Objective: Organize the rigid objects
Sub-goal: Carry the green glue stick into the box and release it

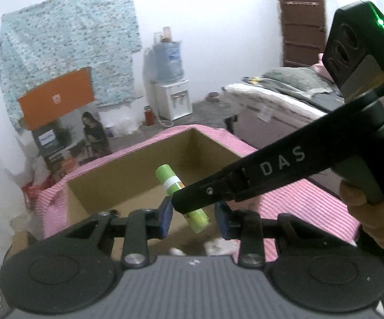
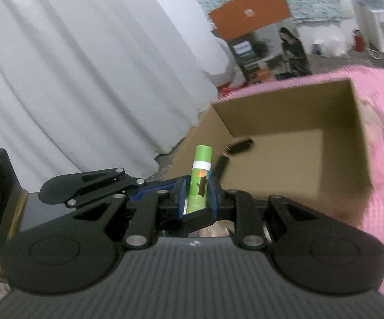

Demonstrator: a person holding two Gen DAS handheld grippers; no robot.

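Two tongs are up over the table, and only one of them carries anything. My right gripper point(image 2: 197, 195) is clamped on the green glue stick point(image 2: 199, 179), its blue pads pressed against the printed lower part of the tube; the plain green cap end, above a white band, sticks out past the fingertips. In the right wrist view the stick stands nearly upright between the pads. In the left wrist view the same glue stick point(image 1: 169, 179) lies tilted, its cap pointing up and to the left, with the black finger of my right tongs crossing over its middle.

My left gripper point(image 1: 193, 219) has its blue pads point(image 1: 166, 218) a little apart, one on each side of the stick's lower end, and I cannot tell from here whether they touch it; by its setting this gripper is closed down.

Just beyond the stick sits the open cardboard box point(image 2: 351, 122), resting on the pink striped cloth point(image 1: 298, 202) that covers the table. Two dark cylinders point(image 2: 241, 145) lie on the box floor near its left wall, close to each other.

My right hand point(image 1: 372, 223) shows at the edge of the left view, wrapped around the handle.
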